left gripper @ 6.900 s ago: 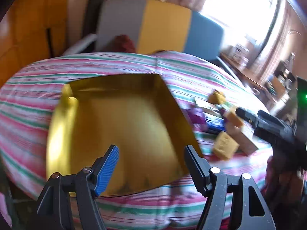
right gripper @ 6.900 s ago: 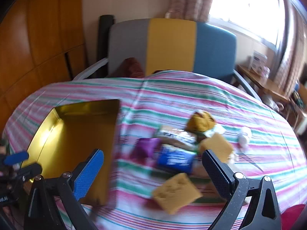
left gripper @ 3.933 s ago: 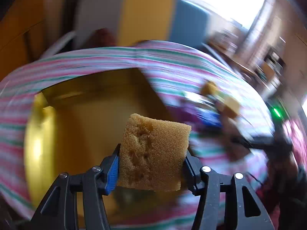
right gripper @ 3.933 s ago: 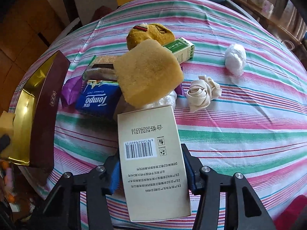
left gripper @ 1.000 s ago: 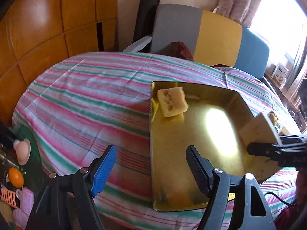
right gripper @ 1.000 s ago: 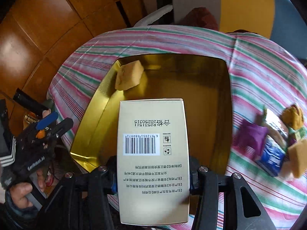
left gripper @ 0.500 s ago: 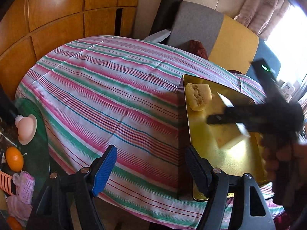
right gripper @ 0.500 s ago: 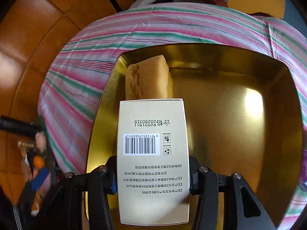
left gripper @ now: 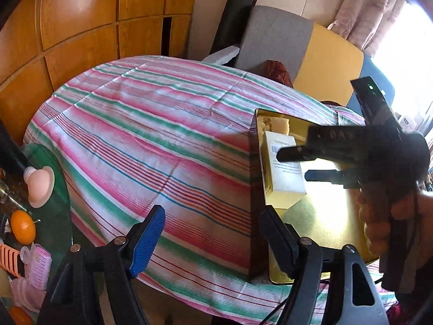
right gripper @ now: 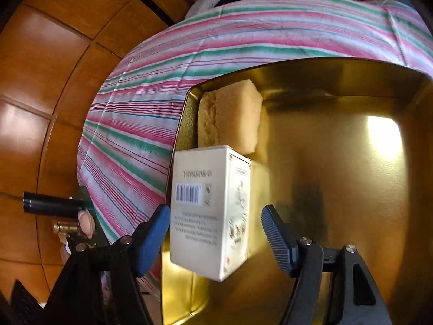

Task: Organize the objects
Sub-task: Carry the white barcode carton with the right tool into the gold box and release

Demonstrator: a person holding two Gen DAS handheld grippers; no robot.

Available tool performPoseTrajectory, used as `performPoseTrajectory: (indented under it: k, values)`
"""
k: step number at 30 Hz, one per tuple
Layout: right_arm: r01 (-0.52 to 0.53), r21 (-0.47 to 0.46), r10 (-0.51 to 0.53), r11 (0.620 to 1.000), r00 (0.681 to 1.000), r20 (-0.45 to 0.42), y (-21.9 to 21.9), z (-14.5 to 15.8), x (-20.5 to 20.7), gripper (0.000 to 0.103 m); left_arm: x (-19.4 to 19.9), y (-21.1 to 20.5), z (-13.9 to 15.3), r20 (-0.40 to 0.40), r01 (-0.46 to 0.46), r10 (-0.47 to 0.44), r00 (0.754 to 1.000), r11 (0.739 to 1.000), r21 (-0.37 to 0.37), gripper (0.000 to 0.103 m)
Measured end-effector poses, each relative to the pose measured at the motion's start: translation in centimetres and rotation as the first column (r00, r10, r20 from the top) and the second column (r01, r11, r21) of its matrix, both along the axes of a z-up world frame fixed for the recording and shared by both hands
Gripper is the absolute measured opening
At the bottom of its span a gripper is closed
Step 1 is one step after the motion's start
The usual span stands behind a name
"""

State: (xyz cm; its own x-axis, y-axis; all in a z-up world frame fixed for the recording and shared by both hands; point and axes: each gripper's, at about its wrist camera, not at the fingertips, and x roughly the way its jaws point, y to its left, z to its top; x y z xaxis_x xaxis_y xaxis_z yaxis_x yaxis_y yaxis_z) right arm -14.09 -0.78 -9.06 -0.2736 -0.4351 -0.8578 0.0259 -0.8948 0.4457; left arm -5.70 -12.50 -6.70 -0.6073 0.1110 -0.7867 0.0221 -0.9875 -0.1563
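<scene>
A gold tray [left gripper: 324, 216] sits on the striped table at the right of the left wrist view. A yellow sponge [right gripper: 230, 116] lies in its far left corner. A white box with a barcode [right gripper: 208, 211] rests tilted just in front of the sponge, against the tray's left wall [right gripper: 184, 124]. My right gripper [right gripper: 215, 216] straddles the box and its jaws are opening; the right pad stands clear of the box. From the left wrist, the right gripper [left gripper: 293, 165] hovers over the box [left gripper: 286, 168]. My left gripper [left gripper: 213, 224] is open and empty over the tablecloth, left of the tray.
A person's hand [left gripper: 379, 216] grips the right tool's handle. A striped cloth [left gripper: 148, 140] covers the round table. Behind it stands a grey, yellow and blue chair [left gripper: 297, 54]. A low glass side table [left gripper: 56, 216] with an orange and pink items sits lower left, by wood panelling.
The right gripper's jaws have spread and the box has slipped out of them, now lying lower in the tray by the sponge. The left gripper has barely moved.
</scene>
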Motion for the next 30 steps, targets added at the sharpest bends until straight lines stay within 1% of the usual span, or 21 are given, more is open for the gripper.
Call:
performPoseTrajectory:
  k: [4, 10, 17, 22, 30]
  values:
    - [-0.028, 0.048, 0.031, 0.998, 0.997, -0.067, 0.4, 1.2, 1.6, 0.078, 0.4, 0.7, 0.7, -0.022, 0.012, -0.013, 1.000, 1.000, -0.016, 0.074]
    - [-0.070, 0.130, 0.092, 0.989, 0.981, -0.171, 1.5, 3.3, 4.6, 0.079, 1.0, 1.8, 1.6, -0.046, 0.034, -0.035, 0.998, 0.999, -0.024, 0.074]
    - [-0.065, 0.193, 0.116, 0.979, 0.956, -0.270, 4.0, 5.4, 8.3, 0.082, 1.6, 3.1, 2.6, -0.075, 0.049, -0.051, 0.996, 0.998, -0.028, 0.074]
    - [-0.019, 0.206, 0.084, 0.978, 0.948, -0.307, 7.0, 6.2, 10.5, 0.084, 2.0, 4.4, 3.1, -0.081, 0.083, -0.086, 0.993, 0.996, -0.038, 0.074]
    - [0.099, 0.210, -0.023, 0.973, 0.941, -0.339, 14.2, 7.0, 13.4, 0.085, 2.4, 7.7, 3.5, -0.081, 0.150, -0.155, 0.984, 0.986, -0.072, 0.074]
